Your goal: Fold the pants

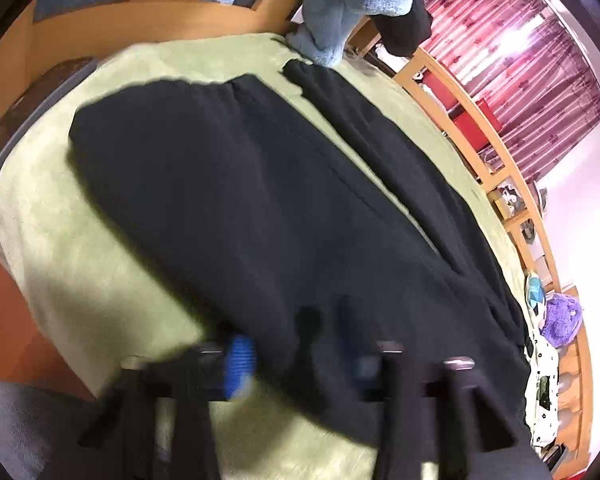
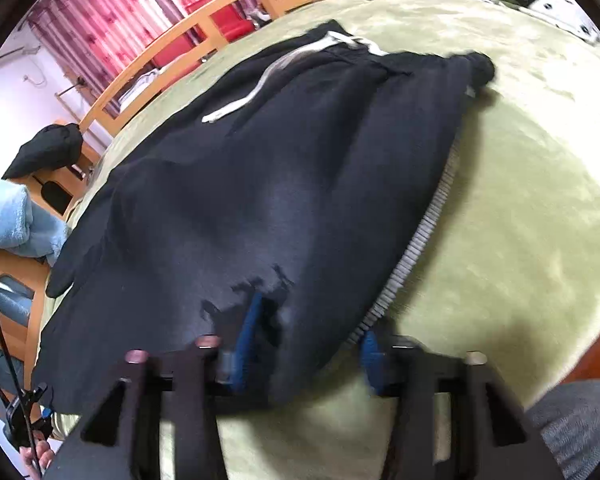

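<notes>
Green blanket (image 2: 520,200): black pants (image 2: 260,184) lengthwise, waistband far

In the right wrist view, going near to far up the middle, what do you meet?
right gripper → black pants → white drawstring → green blanket → wooden bed rail

My L gripper (image 1: 300,356) points down at a slant, jaws clamped on the pants (image 1: 260,208) edge, blue pads mostly buried in cloth. R gripper (image 2: 304,344) tilted down too, jaws pinched on the hem. My hand (image 2: 40,456) shows bottom-left in R view.
</notes>
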Demonstrator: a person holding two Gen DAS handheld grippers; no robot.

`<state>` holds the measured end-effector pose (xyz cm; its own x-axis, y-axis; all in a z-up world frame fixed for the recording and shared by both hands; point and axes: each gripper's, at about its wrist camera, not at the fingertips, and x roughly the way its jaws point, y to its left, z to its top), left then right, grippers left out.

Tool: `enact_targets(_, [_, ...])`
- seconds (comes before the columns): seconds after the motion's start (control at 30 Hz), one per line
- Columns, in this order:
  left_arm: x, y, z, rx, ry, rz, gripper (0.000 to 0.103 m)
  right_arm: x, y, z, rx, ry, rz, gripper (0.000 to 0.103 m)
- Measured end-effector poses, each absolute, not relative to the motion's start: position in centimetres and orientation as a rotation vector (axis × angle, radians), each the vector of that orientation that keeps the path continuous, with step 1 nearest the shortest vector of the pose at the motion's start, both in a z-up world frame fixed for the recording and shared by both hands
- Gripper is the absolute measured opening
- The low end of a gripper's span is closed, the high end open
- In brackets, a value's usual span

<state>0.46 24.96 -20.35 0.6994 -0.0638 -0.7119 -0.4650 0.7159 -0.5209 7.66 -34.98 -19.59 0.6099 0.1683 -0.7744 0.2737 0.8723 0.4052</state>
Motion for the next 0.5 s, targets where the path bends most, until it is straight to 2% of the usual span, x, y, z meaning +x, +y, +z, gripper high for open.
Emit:
enact_targets(0.23, [2.3, 25.7, -14.3, -0.757, 0.662, 0.162, 0.008, 10.0, -34.8, -13.4, 0.513, 0.775, -0.016, 0.008])
enact_targets(0.5, [10.7, 25.2, -7.3, -0.671, 0.56, 0.157, 0.008, 19.0, -34.5, -5.8, 0.504, 0.673, 0.004, 0.008])
